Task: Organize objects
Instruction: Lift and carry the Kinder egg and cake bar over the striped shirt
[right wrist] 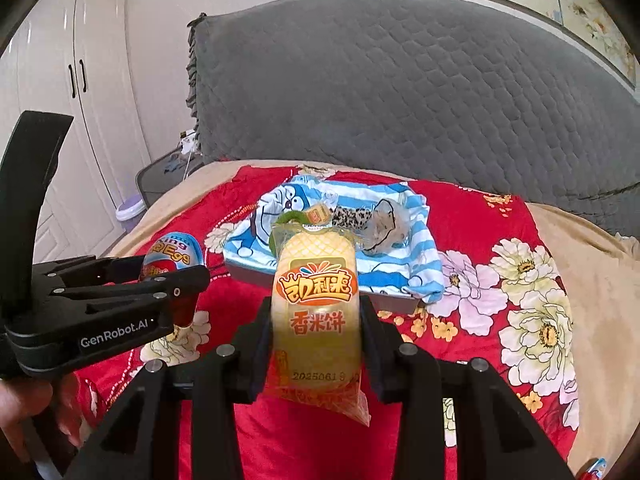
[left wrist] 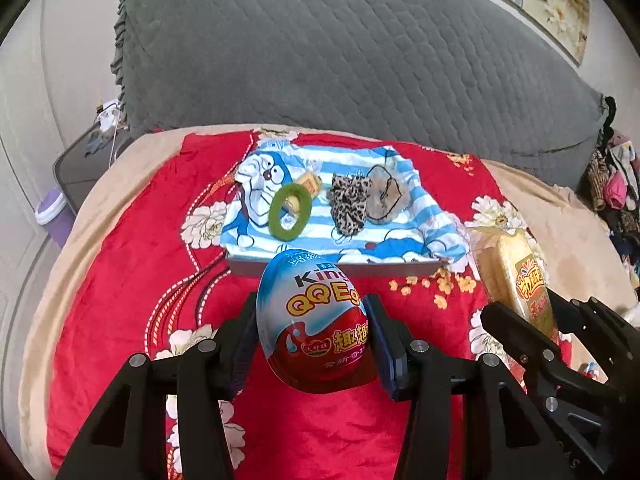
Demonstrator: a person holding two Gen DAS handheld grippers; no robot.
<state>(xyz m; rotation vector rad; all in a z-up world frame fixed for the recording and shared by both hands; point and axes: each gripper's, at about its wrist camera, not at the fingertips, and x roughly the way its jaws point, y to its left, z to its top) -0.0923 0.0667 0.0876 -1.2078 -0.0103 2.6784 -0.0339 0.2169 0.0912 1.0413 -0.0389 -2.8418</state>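
Observation:
My left gripper (left wrist: 314, 332) is shut on a blue and red QQ Egg toy egg (left wrist: 316, 320) and holds it above the red floral blanket (left wrist: 132, 248). My right gripper (right wrist: 316, 332) is shut on a yellow rice cracker packet (right wrist: 314, 304), also held up; the packet shows in the left wrist view (left wrist: 516, 276) too. Ahead of both lies a flat tray (left wrist: 344, 269) covered with a blue striped Doraemon cloth (left wrist: 256, 184). On it are a green hair ring (left wrist: 290, 210), a small yellow snack (left wrist: 310, 185), a leopard scrunchie (left wrist: 348, 202) and a grey fuzzy scrunchie (left wrist: 384, 192).
A grey quilted headboard (left wrist: 340, 52) rises behind the bed. A dark side table (left wrist: 86, 160) and a purple bin (left wrist: 52, 212) stand at the left. A pile of clothes (left wrist: 612, 184) lies at the right. White wardrobe doors (right wrist: 60, 80) are at the left.

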